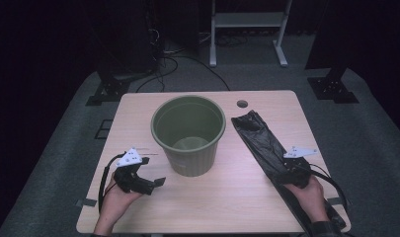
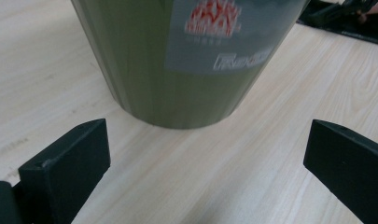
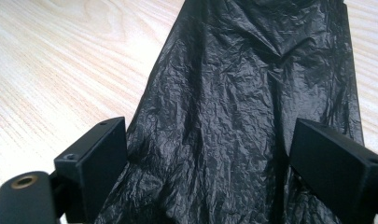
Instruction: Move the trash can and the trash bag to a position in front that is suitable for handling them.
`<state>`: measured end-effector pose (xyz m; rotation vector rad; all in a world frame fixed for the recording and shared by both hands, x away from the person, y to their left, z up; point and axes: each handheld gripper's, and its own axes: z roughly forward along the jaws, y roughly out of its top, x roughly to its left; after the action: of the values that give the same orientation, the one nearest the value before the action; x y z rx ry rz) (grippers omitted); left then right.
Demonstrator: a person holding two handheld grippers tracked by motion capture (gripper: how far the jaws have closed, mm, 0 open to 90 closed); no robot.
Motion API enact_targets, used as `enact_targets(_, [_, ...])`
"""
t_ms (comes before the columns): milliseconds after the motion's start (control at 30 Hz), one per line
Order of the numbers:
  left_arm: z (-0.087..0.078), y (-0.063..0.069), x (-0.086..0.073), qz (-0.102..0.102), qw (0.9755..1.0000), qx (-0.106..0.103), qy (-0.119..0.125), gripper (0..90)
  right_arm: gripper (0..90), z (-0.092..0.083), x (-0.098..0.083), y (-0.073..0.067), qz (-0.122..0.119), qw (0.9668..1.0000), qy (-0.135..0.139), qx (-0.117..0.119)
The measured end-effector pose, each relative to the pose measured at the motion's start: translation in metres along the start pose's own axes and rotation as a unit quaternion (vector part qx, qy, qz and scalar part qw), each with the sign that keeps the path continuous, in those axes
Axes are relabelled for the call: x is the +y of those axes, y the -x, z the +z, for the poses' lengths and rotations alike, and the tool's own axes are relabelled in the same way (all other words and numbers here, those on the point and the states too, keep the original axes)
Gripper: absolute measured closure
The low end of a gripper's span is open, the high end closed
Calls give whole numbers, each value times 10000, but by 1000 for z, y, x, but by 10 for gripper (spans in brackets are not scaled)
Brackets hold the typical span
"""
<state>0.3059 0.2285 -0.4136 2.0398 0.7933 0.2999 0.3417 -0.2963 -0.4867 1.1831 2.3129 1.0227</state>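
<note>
An empty olive-green bin (image 1: 189, 133) stands upright in the middle of the light wooden table (image 1: 138, 111). In the left gripper view the bin (image 2: 186, 56) shows a grey label with red print. A flat black plastic bag (image 1: 260, 136) lies stretched along the table's right side. My left gripper (image 1: 155, 175) is open just left of the bin's base, jaws wide apart and pointing at it. My right gripper (image 1: 280, 174) is open over the bag's near half; its jaws straddle the crinkled bag (image 3: 242, 107) without pinching it.
A round cable hole (image 1: 242, 103) sits near the table's far edge. Beyond the table are a white frame stand (image 1: 249, 29), black stand bases (image 1: 333, 89) and cables on the grey floor. Bare wood lies in front of the bin.
</note>
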Motion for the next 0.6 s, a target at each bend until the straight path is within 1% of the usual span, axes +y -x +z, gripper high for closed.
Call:
enact_targets(167, [-9, -2, 16, 23, 9999, -15, 170, 0, 101, 0, 0, 0, 3, 10000, -2, -1])
enact_targets(333, [-16, -3, 32, 61, 9998, -58, 193, 0, 101, 0, 0, 0, 3, 10000, 1, 0])
enact_targets(433, [-20, -5, 40, 45, 9995, -131, 290, 0, 101, 0, 0, 0, 1, 10000, -2, -3])
enact_targets(500, [-23, -5, 46, 55, 9993, -142, 327, 0, 101, 0, 0, 0, 1, 10000, -1, -3])
enact_targets(600, [-26, -6, 54, 90, 9993, -171, 320, 0, 101, 0, 0, 0, 3, 10000, 0, 0])
